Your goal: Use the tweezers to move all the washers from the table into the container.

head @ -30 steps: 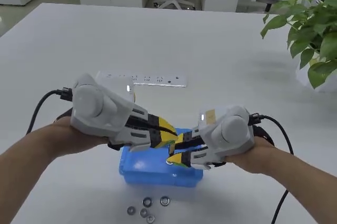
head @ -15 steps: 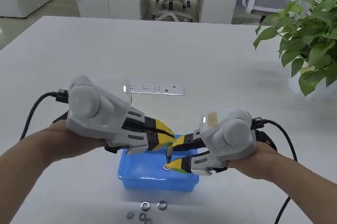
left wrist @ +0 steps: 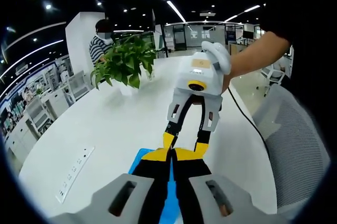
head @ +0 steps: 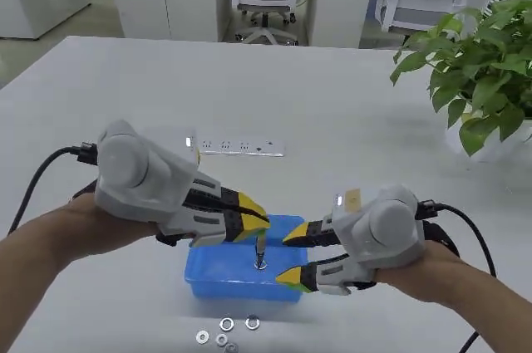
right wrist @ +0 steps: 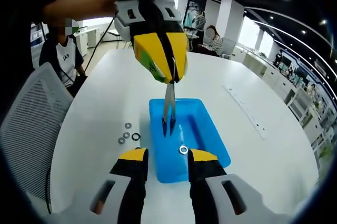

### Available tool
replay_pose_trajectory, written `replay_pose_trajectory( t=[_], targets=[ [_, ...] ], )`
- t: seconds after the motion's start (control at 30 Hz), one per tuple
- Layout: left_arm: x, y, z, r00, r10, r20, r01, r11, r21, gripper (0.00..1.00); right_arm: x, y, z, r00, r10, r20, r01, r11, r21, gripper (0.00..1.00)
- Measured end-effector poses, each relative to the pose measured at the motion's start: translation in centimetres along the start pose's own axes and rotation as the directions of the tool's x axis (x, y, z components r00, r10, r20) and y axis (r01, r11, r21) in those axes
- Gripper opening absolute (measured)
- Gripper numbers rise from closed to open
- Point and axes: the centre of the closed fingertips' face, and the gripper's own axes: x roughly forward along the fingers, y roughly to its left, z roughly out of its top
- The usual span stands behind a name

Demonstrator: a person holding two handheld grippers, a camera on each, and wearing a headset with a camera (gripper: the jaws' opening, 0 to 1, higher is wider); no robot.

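My left gripper (head: pixel 256 224) is shut on thin metal tweezers (head: pixel 259 249) that point straight down into the blue container (head: pixel 241 288). A washer (head: pixel 260 264) lies at the tweezer tips. In the right gripper view the tweezers (right wrist: pixel 169 105) hang from the left gripper (right wrist: pixel 167 76) over the container (right wrist: pixel 210 147), and a washer (right wrist: pixel 183 150) rests on its floor. My right gripper (head: pixel 293 257) stands open beside the container's right end, nothing between its jaws. Several washers (head: pixel 226 324) lie on the table in front of the container, seen again as the washers (right wrist: pixel 129 134) left of it.
A white power strip (head: pixel 237 147) lies beyond the container. A potted plant (head: pixel 465 71) stands at the table's far right. Cables trail from both grippers. Office chairs stand past the far edge. The left gripper view faces the open right gripper (left wrist: pixel 184 142).
The right gripper has drawn back to the right, away from the left gripper's jaws. The tweezers now hang straight down into the container. The head camera has tilted up a little.
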Motion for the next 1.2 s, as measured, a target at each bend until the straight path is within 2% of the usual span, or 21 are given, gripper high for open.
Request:
replay_pose_trajectory(
  t=[0.43,0.77,0.93,1.2],
  targets=[
    [-1.1,-1.4,0.0,1.0,0.0,0.004,0.0,1.0,-0.016,0.05,-2.2,1.2,-0.9,0.9988,-0.048,-0.004,0.048,0.998,0.049,0.39],
    [-1.0,-2.9,0.0,0.9999,-0.009,0.009,0.009,1.0,-0.023,0.05,-3.1,2.4,-1.8,0.9978,-0.066,0.001,0.065,0.994,0.09,0.47],
    [-0.9,-3.5,-0.3,0.9999,-0.013,0.004,0.013,1.0,-0.023,0.05,-3.4,2.6,-2.0,0.9975,-0.07,0.002,0.07,0.992,0.106,0.52],
    [-0.2,-4.5,-1.4,0.9996,-0.026,-0.007,0.026,0.999,-0.027,0.05,-3.8,3.1,-2.2,0.9968,-0.079,0.015,0.076,0.987,0.143,0.62]
  ],
)
